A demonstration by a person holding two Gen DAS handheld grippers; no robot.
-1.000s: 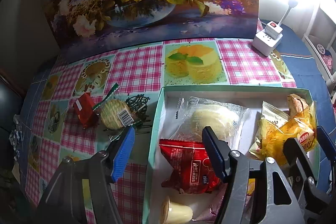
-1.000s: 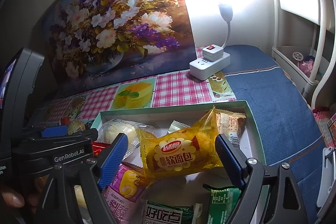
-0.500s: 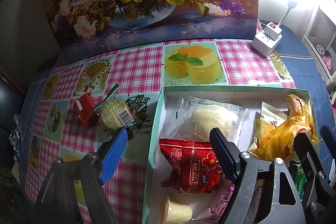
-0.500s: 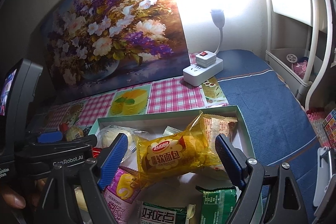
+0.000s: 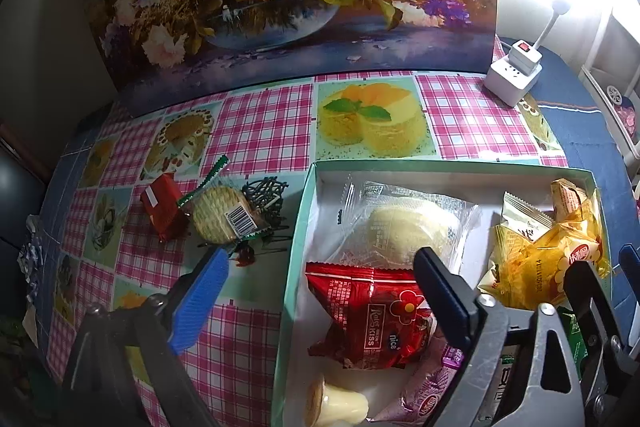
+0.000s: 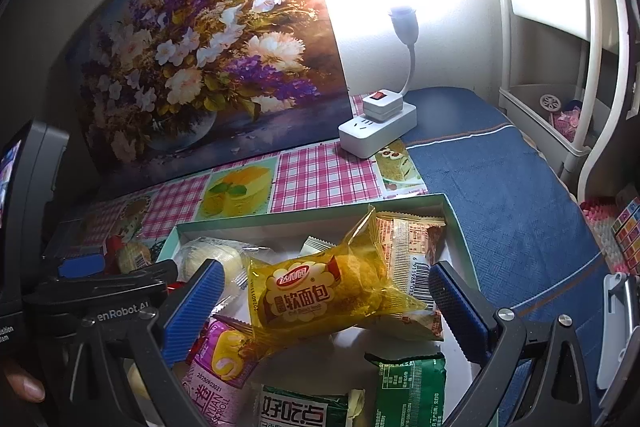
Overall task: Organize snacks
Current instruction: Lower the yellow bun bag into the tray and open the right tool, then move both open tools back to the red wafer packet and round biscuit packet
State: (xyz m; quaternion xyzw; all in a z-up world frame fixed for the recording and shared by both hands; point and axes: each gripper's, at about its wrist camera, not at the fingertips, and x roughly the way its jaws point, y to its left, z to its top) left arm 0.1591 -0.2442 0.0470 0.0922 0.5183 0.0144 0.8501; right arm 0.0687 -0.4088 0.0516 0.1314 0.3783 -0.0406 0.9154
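The puffy yellow plastic bread bag [image 6: 320, 291] lies inside the pale green cardboard box [image 6: 456, 227]. It looks soft and light; pinch its middle gently. The right gripper [image 6: 320, 311] is opening, touching nothing.

Yellow bread packet [image 6: 320, 291] lies tilted atop other snacks – inside green box [image 6: 460, 231].
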